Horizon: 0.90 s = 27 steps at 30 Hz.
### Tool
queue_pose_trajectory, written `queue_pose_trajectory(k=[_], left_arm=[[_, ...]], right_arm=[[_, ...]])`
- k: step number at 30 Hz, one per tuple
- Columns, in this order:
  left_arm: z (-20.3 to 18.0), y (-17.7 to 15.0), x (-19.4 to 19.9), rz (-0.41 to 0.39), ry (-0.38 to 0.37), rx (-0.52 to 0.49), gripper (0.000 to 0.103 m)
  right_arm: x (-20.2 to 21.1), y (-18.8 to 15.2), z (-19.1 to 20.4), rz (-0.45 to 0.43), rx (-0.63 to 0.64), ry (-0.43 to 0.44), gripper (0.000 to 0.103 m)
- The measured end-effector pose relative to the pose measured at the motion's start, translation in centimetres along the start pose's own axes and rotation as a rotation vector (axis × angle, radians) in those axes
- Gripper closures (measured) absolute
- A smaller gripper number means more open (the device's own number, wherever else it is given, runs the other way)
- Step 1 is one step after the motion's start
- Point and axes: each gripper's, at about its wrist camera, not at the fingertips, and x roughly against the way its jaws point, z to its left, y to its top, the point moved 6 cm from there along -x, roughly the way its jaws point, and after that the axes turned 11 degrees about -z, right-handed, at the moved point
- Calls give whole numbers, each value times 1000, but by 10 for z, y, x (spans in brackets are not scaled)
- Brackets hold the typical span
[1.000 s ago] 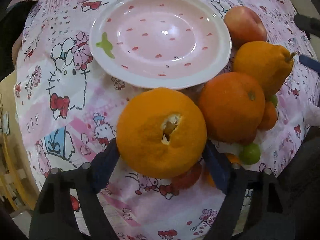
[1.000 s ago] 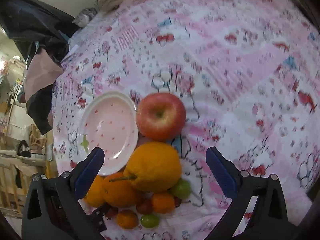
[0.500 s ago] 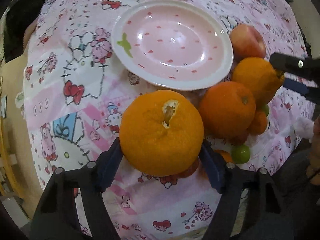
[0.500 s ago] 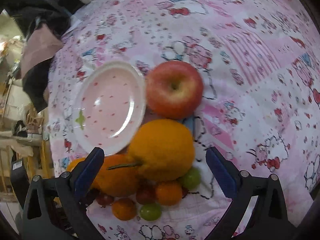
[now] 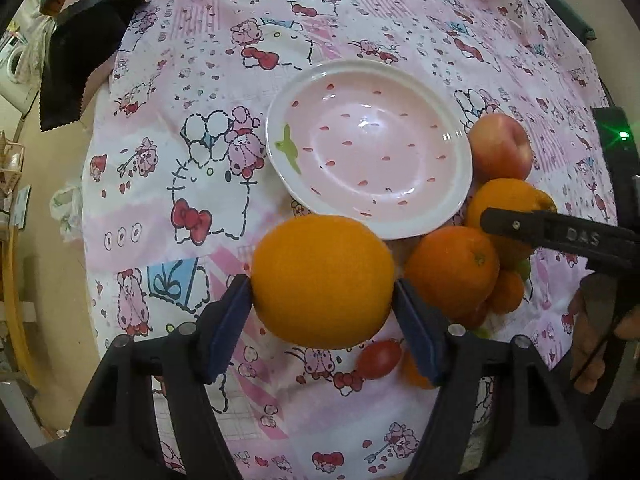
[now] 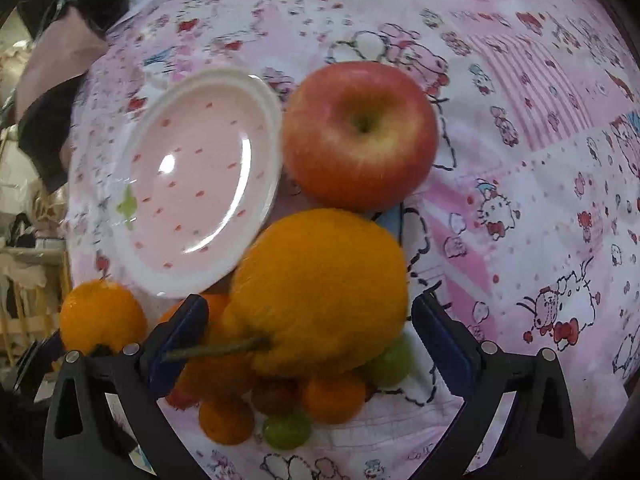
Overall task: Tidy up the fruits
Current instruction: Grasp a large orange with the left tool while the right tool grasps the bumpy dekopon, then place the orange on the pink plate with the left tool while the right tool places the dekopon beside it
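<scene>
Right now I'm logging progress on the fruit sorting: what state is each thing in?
Left tongs: shut on the big orange, held above the cloth.
Right tongs: open, straddling the stemmed orange fruit.
Plate: holds no fruit.
Apple: on the cloth, stem dimple up, beside the plate.

The letters "DAS" stand on the black arm of the right tongs (image 5: 576, 236).
</scene>
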Motion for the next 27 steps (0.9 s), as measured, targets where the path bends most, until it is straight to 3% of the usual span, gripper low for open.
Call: queue_pose_trajectory(k=[4,14,21,27], left_arm=[[0,0,-5,9,-8,6,38],[0,0,-2,-9,-34,18,40],[2,11,22,-91,-53,31,41],[8,37,44,-185,-43,20,41]], right_arm=[[-9,0,0,16,25,-19,15],[11,-3,-4,-27,59,9,22],[55,3,1,-120,28,103,22],[97,21,31,-260,96,215,22]])
